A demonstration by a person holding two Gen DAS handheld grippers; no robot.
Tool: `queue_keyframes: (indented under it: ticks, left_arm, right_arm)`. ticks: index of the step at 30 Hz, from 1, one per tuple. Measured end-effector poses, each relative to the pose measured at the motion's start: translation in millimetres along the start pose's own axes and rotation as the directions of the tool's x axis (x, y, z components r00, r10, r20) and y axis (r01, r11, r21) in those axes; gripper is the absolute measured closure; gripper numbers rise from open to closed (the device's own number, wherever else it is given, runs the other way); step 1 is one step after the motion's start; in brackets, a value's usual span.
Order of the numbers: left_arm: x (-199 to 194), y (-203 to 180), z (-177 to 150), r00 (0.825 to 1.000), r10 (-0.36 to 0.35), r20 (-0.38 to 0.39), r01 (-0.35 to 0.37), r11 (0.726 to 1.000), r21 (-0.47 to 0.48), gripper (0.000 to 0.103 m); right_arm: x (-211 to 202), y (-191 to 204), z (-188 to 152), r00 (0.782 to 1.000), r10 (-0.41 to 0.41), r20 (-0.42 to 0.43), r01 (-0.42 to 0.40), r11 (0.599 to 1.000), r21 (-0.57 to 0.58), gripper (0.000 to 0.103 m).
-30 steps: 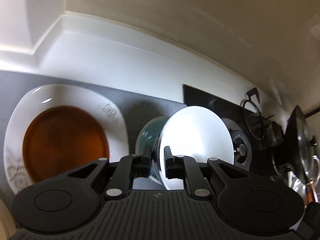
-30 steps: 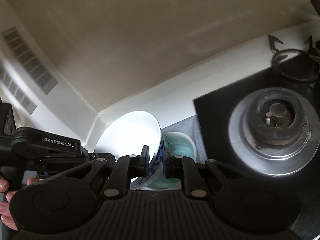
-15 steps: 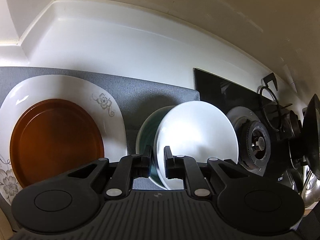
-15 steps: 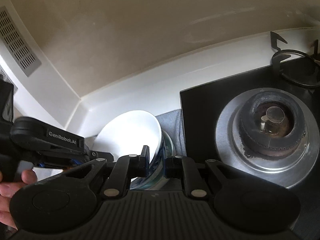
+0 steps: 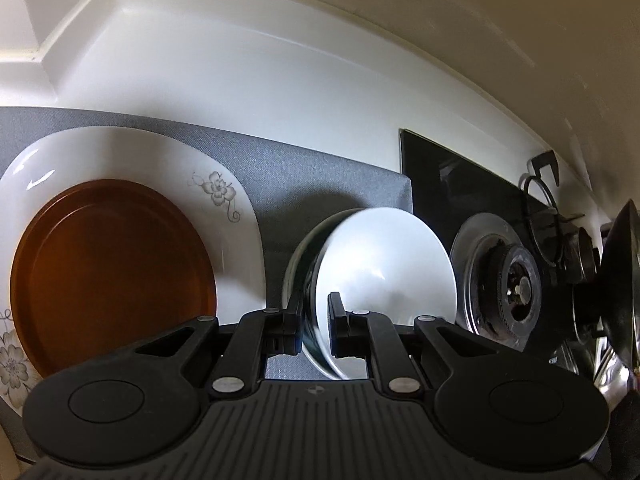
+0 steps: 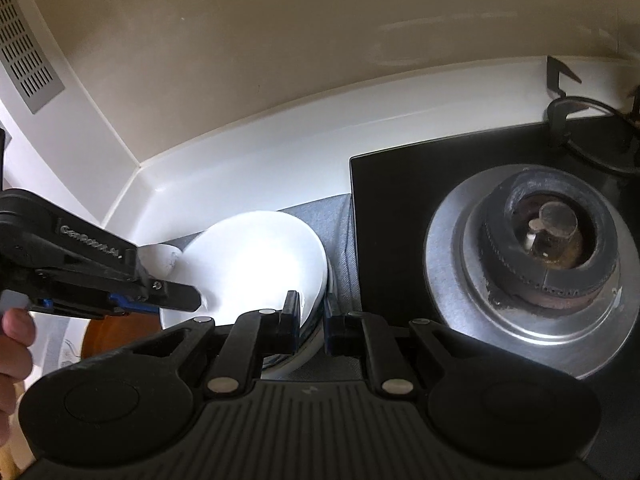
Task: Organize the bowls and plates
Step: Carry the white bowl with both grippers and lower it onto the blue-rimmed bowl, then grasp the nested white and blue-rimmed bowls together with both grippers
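A white bowl (image 5: pixel 384 260) with a blue-patterned outside is held tilted over a green bowl (image 5: pixel 298 264) on the grey mat (image 5: pixel 312 184). My left gripper (image 5: pixel 314 324) is shut on the white bowl's near rim. My right gripper (image 6: pixel 311 318) is shut on the rim of the same bowl (image 6: pixel 256 264) at its other side. The left gripper's body (image 6: pixel 80 276) shows at the left of the right wrist view. A brown plate (image 5: pixel 112 280) lies on a large white flowered plate (image 5: pixel 232 216) to the left.
A black gas hob (image 6: pixel 400 232) with a steel burner (image 6: pixel 540 268) lies right of the mat. A dark pan (image 5: pixel 620 280) stands on the far burner. A white backsplash (image 5: pixel 240 80) runs behind the mat. A vent grille (image 6: pixel 24 52) is on the left wall.
Both grippers have lowered the white bowl toward the green bowl, which it now mostly covers. Both wrist views have tipped downward toward the counter.
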State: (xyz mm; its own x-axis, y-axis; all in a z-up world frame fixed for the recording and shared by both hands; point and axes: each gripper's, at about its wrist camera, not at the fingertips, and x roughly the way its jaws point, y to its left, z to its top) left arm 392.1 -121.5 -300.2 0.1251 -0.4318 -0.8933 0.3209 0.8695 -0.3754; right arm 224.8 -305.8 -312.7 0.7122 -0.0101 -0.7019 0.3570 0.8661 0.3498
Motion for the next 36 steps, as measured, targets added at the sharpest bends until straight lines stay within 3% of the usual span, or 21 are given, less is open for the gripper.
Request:
queue_keyframes:
  ticks: [4, 7, 9, 11, 14, 17, 20, 23, 26, 27, 30, 36]
  left_arm:
    - [-4, -2, 0, 1.000, 0.012, 0.001, -0.012, 1.000, 0.023, 0.090]
    - [-10, -17, -4, 0.992, 0.114, 0.059, -0.122, 0.983, 0.139, 0.089]
    - [-11, -23, -6, 0.992, 0.116, 0.058, -0.125, 0.976, 0.178, 0.089]
    - [-11, -25, -4, 0.995, 0.094, 0.045, -0.101, 0.976, 0.190, 0.089]
    - [-6, -29, -1, 0.989, 0.131, 0.064, -0.142, 0.963, 0.231, 0.089]
    - [1, -24, 4, 0.990, 0.135, 0.043, -0.141, 0.966, 0.217, 0.089]
    - [10, -20, 8, 0.992, 0.121, 0.021, -0.123, 0.971, 0.207, 0.087]
    - [23, -14, 11, 0.995, 0.095, -0.022, -0.090, 0.981, 0.174, 0.078]
    - [29, -15, 10, 0.994, 0.106, -0.025, -0.100, 0.981, 0.167, 0.079]
    - [29, -17, 9, 0.993, 0.112, -0.020, -0.107, 0.979, 0.172, 0.079]
    - [28, -25, 1, 0.991, 0.130, -0.030, -0.121, 0.972, 0.200, 0.080]
    - [20, -18, -34, 0.995, 0.080, -0.061, -0.070, 0.985, 0.160, 0.080]
  right_arm:
    - [2, 2, 2, 1.000, -0.008, -0.011, 0.008, 1.000, -0.025, 0.092]
    - [1, 7, 2, 1.000, -0.014, -0.009, 0.013, 0.998, -0.067, 0.093]
    - [1, 9, 1, 1.000, -0.022, -0.005, 0.022, 0.996, -0.091, 0.093]
    - [-1, 5, 2, 1.000, -0.004, -0.011, 0.004, 0.999, -0.047, 0.092]
    - [-6, -5, 1, 0.999, 0.042, -0.004, -0.042, 0.998, 0.039, 0.091]
    - [-13, -13, -4, 0.998, 0.058, 0.017, -0.059, 0.994, 0.092, 0.086]
    - [-14, -23, -9, 0.998, 0.062, 0.022, -0.065, 0.989, 0.136, 0.060]
    - [-8, -30, -14, 0.996, 0.085, 0.008, -0.085, 0.978, 0.190, 0.055]
    - [6, -29, -15, 0.992, 0.123, -0.004, -0.119, 0.965, 0.235, 0.056]
    - [10, -26, -16, 0.991, 0.136, -0.015, -0.128, 0.964, 0.235, 0.061]
    - [9, -17, -15, 0.998, 0.058, -0.021, -0.053, 0.981, 0.187, 0.072]
    - [-15, -21, -29, 0.999, 0.026, -0.044, -0.019, 0.990, 0.143, 0.078]
